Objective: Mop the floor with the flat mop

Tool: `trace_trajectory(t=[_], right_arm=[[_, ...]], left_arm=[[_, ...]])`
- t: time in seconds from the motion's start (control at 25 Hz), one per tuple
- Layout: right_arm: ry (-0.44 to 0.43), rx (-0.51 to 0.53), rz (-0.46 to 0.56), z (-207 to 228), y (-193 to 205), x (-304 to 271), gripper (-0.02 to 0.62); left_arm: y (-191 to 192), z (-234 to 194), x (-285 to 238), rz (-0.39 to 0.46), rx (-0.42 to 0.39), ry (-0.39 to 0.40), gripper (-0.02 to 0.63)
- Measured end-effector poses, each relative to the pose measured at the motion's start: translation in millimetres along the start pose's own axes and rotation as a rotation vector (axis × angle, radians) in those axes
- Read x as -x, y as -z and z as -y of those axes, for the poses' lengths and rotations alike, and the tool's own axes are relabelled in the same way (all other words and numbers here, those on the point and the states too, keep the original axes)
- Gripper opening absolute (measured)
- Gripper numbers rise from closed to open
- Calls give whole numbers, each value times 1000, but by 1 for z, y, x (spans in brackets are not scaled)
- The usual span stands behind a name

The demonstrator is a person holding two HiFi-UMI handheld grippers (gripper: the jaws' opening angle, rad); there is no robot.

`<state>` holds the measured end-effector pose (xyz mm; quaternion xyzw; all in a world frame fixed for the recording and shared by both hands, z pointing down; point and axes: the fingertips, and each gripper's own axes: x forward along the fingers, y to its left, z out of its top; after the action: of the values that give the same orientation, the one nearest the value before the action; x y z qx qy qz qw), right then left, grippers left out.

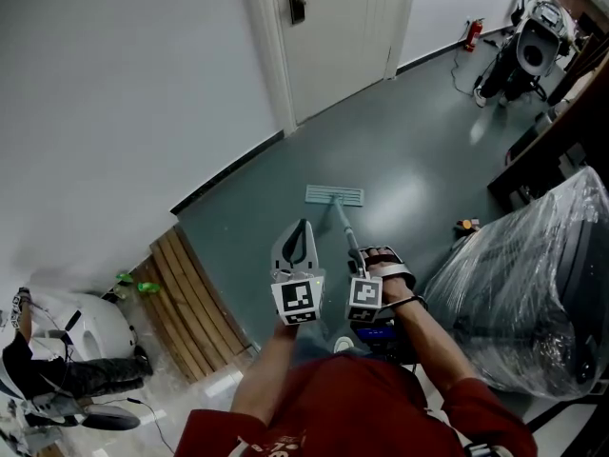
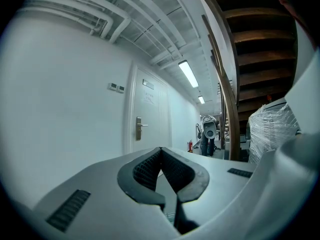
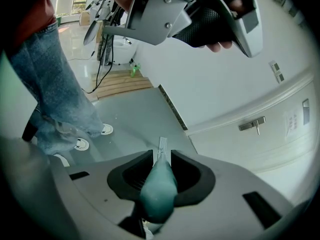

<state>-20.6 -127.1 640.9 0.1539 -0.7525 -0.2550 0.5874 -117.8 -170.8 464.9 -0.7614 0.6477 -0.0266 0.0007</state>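
Holding the mop: the right gripper [image 3: 161, 156] had its jaws clenched on the teal handle [image 3: 159, 184] of the flat mop, which ran out between the two dark pads.
Mop head [image 1: 335, 195]: pale and striped, it lay flat on the grey-green floor [image 1: 409, 150] ahead of the person, at the far end of the handle and apart from the wall.
Left gripper [image 2: 161, 151]: its jaws were pressed together with nothing between them. It was held just left of the right gripper, off the floor, facing along the corridor past the white door [image 1: 338, 36].
Plastic wrapping [image 1: 533, 274]: clear film was bundled round a dark, bulky load at the right. What was inside could not be told.
Wooden slats [image 1: 190, 303]: these lay on the floor against the white wall at the left.
Person: red sleeves showed in the head view, blue jeans and light shoes in the right gripper view.
Far end: a red fire extinguisher [image 1: 473, 34] stood by the wall, near a white machine [image 1: 533, 46].
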Motion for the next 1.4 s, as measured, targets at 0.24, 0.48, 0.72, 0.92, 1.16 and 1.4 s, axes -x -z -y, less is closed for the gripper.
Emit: trace_trajectory(t=[0.24, 0.48, 0.72, 0.92, 1.16, 1.4], right_arm=[[2, -12, -24, 26, -7, -22, 121], [0, -42, -47, 57, -27, -44, 120], [-6, -82, -73, 79, -40, -67, 121], [0, -97, -74, 99, -43, -82, 121], [13, -89, -74, 128, -29, -106, 121], [36, -70, -64, 158, -8, -126, 121]], left_arm=[[-1, -25, -28, 0, 2, 22, 15], [-7, -58, -58, 24, 37, 39, 15], [-5, -93, -82, 10, 40, 47, 15], [0, -105, -107, 27, 49, 63, 15], [11, -106, -142, -21, -9, 51, 15], [14, -99, -182, -44, -13, 41, 15]])
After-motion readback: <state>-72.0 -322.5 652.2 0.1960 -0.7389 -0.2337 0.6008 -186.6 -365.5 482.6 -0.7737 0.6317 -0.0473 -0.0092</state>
